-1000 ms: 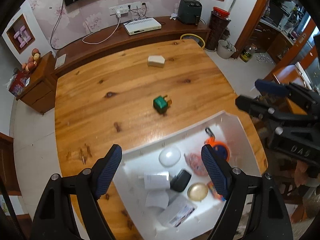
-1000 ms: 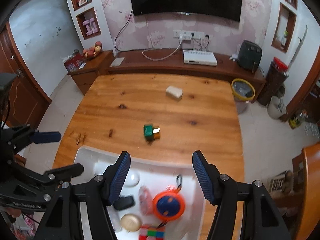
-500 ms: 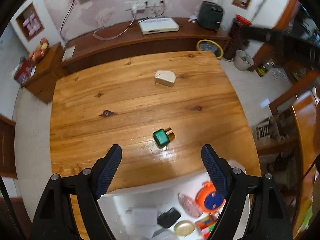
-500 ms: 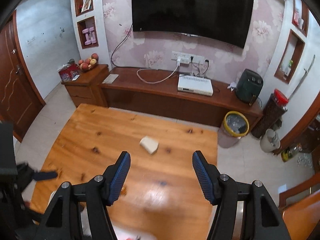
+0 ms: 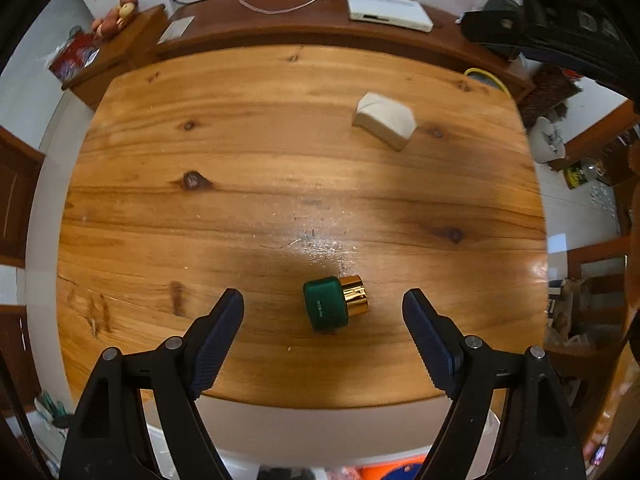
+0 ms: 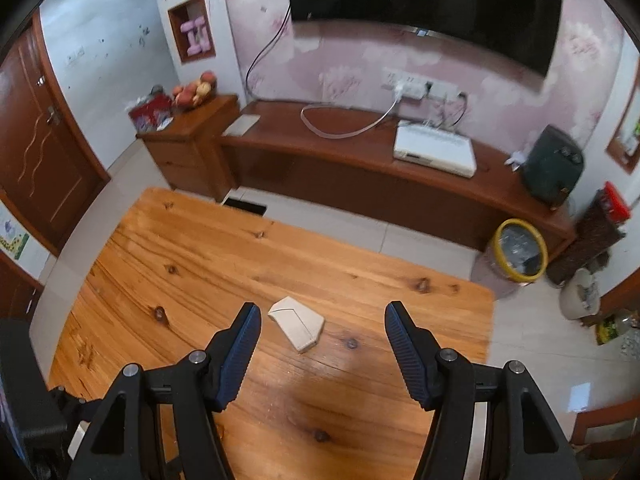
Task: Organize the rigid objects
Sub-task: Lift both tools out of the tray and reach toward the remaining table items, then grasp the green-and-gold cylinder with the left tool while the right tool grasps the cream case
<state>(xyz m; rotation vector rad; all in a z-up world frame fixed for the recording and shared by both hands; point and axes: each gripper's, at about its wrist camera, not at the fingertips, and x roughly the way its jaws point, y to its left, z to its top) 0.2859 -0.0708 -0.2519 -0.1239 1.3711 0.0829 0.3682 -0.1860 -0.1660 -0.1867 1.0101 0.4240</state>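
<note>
A green bottle with a gold cap [image 5: 335, 303] lies on its side on the wooden table [image 5: 240, 184]. My left gripper [image 5: 323, 300] hangs open above it, a finger on either side, with clear gaps to the bottle. Farther back on the table lies a cream, house-shaped box [image 5: 383, 120]. In the right wrist view that box [image 6: 297, 323] sits ahead of my right gripper [image 6: 323, 312], which is open and empty above the table [image 6: 200, 272]. The other gripper's black body [image 5: 560, 32] shows at the top right of the left wrist view.
The white bin's rim [image 5: 320, 436] runs along the table's near edge, with an orange item [image 5: 392, 470] inside. Beyond the table stand a long wooden cabinet [image 6: 360, 168] with a white box [image 6: 435, 151], and a yellow-rimmed basket [image 6: 519, 255] on the floor.
Both grippers have left the bin and moved out over the table. The left one has come down over the green bottle. The right one has swung toward the cream box. Neither opening has changed.
</note>
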